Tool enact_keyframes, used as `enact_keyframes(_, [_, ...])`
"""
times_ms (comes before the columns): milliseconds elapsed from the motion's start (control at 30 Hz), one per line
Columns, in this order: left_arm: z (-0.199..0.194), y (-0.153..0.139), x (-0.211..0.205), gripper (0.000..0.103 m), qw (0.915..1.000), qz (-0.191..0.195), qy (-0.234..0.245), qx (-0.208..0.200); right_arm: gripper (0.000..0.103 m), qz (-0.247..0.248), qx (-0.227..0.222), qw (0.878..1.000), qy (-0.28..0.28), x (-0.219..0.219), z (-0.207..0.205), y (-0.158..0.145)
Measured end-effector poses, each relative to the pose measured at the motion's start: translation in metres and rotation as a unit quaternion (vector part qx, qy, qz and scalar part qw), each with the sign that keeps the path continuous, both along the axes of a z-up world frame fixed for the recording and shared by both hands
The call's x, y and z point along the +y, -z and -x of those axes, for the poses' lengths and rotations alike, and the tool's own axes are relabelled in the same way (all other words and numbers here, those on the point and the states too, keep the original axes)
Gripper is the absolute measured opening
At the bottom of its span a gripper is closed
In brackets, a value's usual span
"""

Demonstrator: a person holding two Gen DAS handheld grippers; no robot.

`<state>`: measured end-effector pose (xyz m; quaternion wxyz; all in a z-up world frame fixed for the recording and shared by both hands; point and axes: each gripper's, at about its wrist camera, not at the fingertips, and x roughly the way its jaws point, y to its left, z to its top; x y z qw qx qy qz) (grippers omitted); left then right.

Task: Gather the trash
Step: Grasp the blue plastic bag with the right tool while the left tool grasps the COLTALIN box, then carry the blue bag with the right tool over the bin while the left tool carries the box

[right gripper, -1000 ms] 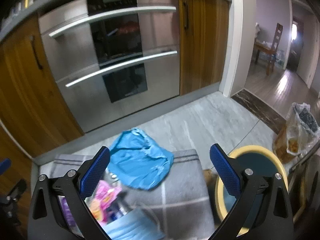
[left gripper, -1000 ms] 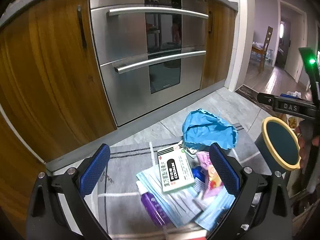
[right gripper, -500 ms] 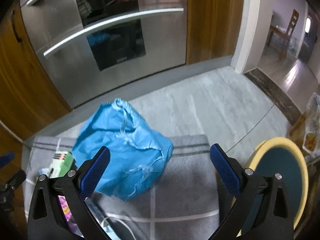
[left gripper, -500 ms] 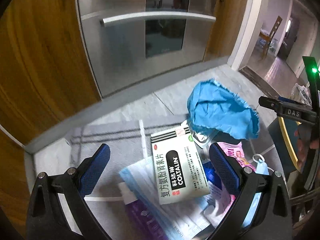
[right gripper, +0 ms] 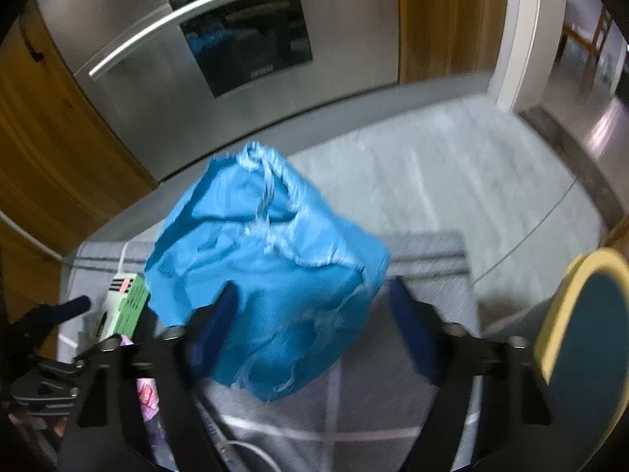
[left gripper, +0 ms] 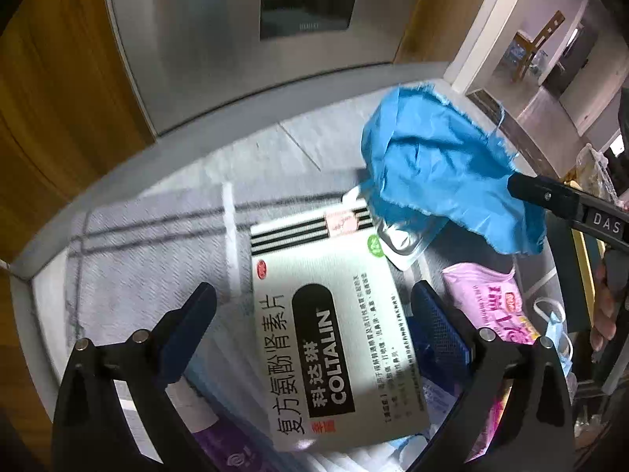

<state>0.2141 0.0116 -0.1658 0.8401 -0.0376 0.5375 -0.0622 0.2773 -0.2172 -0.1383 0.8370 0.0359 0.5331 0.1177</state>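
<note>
A pile of trash lies on a grey striped mat (left gripper: 157, 251). A white COLTALIN medicine box (left gripper: 330, 338) lies between the fingers of my open left gripper (left gripper: 314, 322), which is low over it. A crumpled blue cloth-like sheet (left gripper: 444, 169) lies behind it, with a foil blister pack (left gripper: 405, 242), a pink wrapper (left gripper: 491, 299) and a purple tube (left gripper: 232, 452) around. In the right wrist view my open right gripper (right gripper: 314, 322) straddles the near edge of the blue sheet (right gripper: 267, 275). The box shows at its left (right gripper: 125, 306).
A stainless oven front (right gripper: 236, 51) and wooden cabinets (left gripper: 59, 98) stand behind the mat. A round bin with a yellow rim (right gripper: 589, 338) stands at the right. A doorway (left gripper: 550, 51) opens to a room with a chair. The floor is grey tile (right gripper: 452, 181).
Both grippers have dropped down and forward toward the pile. The left one now frames the medicine box closely, the right one has come onto the blue sheet, its fingers narrower.
</note>
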Motion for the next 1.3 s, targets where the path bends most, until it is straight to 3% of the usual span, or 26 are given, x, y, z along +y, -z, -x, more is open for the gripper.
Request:
enact_keyframes(300, [-0.003, 0.017, 0.001, 0.093, 0.9995, 0.015, 0.010, 0.027, 0.019, -0.011, 0.035, 0.999, -0.006, 0.001, -0.002, 0.014])
enact_keyframes(433, [-0.004, 0.020, 0.001, 0.090, 0.9994, 0.010, 0.012, 0.030, 0.021, 0.002, 0.038, 0.999, -0.012, 0.001, -0.003, 0.012])
enact_keyframes(467, [-0.004, 0.021, 0.000, 0.087, 0.9994, 0.009, 0.012, 0.032, 0.025, 0.006, 0.035, 0.999, -0.014, 0.001, -0.002, 0.011])
enact_keyframes(533, [-0.004, 0.023, 0.000, 0.085, 0.9992, 0.004, 0.014, 0.037, 0.055, 0.034, 0.016, 0.999, -0.016, 0.004, 0.000, 0.009])
enact_keyframes(600, [-0.005, 0.025, 0.000, 0.082, 0.9992, 0.002, 0.014, 0.037, 0.061, 0.053, 0.001, 0.998, -0.020, 0.008, -0.002, 0.008])
enact_keyframes(667, [-0.006, 0.027, 0.001, 0.077, 0.9993, -0.004, 0.013, 0.036, 0.061, 0.061, -0.008, 0.998, -0.027, 0.012, -0.008, 0.011])
enact_keyframes(700, [-0.006, 0.027, 0.002, 0.075, 0.9993, -0.005, 0.012, 0.035, 0.057, 0.061, -0.007, 0.998, -0.027, 0.012, -0.011, 0.014])
enact_keyframes(733, [-0.006, 0.027, 0.002, 0.074, 0.9993, -0.008, 0.011, 0.035, 0.032, 0.059, -0.003, 0.998, -0.028, 0.010, -0.012, 0.017])
enact_keyframes(767, [-0.005, 0.025, 0.001, 0.074, 0.9993, -0.008, 0.011, 0.035, 0.023, 0.050, 0.010, 0.998, -0.028, 0.009, -0.015, 0.022])
enact_keyframes(833, [-0.006, 0.025, 0.002, 0.074, 0.9992, -0.011, 0.013, 0.036, 0.014, 0.037, 0.020, 0.999, -0.023, 0.006, -0.015, 0.026])
enact_keyframes(1000, [-0.004, 0.020, 0.000, 0.073, 0.9993, -0.011, 0.008, 0.033, 0.009, 0.013, 0.024, 0.999, -0.022, 0.002, -0.012, 0.021])
enact_keyframes(1300, [0.018, -0.018, -0.011, 0.073, 0.9989, -0.034, 0.015, -0.028, 0.008, -0.012, -0.007, 0.999, -0.030, -0.006, 0.011, -0.015])
